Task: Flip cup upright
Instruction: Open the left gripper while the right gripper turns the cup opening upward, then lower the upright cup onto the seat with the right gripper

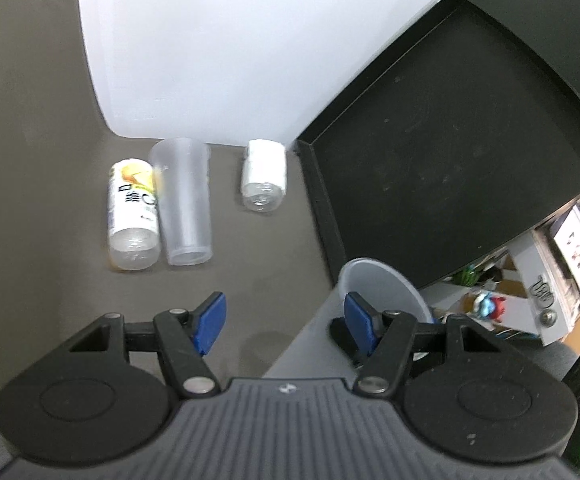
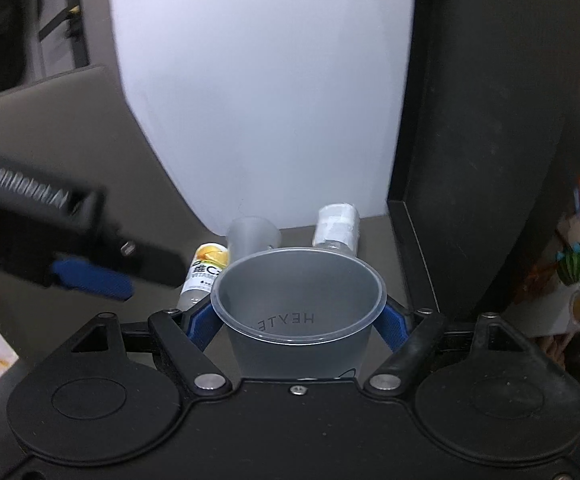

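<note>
Right gripper: jaws clamped on the translucent cup, mouth upward. Left gripper: jaws spread, empty; second cup lies ahead on the tabletop.

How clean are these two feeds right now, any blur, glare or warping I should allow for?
Right wrist view: the left gripper is smeared by motion blur at the left; the held cup is sharp, its HEYTEA print reads mirrored through the wall. Left wrist view: mild softness on the lying cup and bottles; fisheye bends the black tray edges. No harsh glare in either.
</note>
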Demonstrator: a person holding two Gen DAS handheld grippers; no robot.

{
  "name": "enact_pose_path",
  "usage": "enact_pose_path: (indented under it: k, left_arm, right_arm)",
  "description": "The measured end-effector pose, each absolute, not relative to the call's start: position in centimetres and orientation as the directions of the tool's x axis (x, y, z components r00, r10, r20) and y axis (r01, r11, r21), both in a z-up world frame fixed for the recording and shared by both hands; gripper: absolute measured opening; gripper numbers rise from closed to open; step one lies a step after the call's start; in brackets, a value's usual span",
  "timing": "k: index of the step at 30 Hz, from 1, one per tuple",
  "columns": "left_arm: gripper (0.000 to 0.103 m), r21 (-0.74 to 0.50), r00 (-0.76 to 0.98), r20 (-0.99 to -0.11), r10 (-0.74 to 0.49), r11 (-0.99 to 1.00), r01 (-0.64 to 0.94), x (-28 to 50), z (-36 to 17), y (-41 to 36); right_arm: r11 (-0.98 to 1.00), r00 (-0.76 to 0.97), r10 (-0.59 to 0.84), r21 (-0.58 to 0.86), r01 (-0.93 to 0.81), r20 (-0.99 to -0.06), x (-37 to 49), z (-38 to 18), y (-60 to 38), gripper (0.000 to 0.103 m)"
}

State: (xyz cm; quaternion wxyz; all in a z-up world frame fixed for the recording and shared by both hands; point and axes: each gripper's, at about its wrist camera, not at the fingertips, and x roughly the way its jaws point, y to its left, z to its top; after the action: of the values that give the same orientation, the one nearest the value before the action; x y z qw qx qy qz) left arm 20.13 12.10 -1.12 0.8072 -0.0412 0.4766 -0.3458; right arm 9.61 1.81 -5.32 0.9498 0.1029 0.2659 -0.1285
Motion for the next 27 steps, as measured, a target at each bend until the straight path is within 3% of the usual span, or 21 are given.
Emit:
enact_pose_path:
  k: [5, 15, 19, 27]
  left_arm:
    - [0.064, -0.439, 0.285, -0.716, -0.637, 0.728, 0.526, 20.1, -1.2, 11.5]
    - [0.064, -0.433, 0.213, -0.753, -0.622, 0.713, 0.551, 20.2, -3.1, 9.5]
    - [0.064, -0.43, 0.203, -0.759, -0.619, 0.71, 0.557, 20.0, -3.4, 9.3]
    - [0.064, -0.413, 0.215, -0.766, -0.605, 0.721, 0.556, 20.0, -3.3, 9.1]
  right_arm:
    - [0.957, 0.836, -0.181, 0.103, 0.271, -0.519, 9.7, -5.3, 2.6, 0.078]
    - [0.965, 0.837, -0.174, 0.079, 0.249, -0.519, 9.4, -5.2, 3.3, 0.079]
    - [0.967, 0.82, -0.161, 0.079, 0.243, -0.549, 9.5, -5.4, 3.4, 0.087]
    - [0.968, 0.809, -0.15, 0.08, 0.236, -0.568, 9.4, -5.3, 3.8, 0.088]
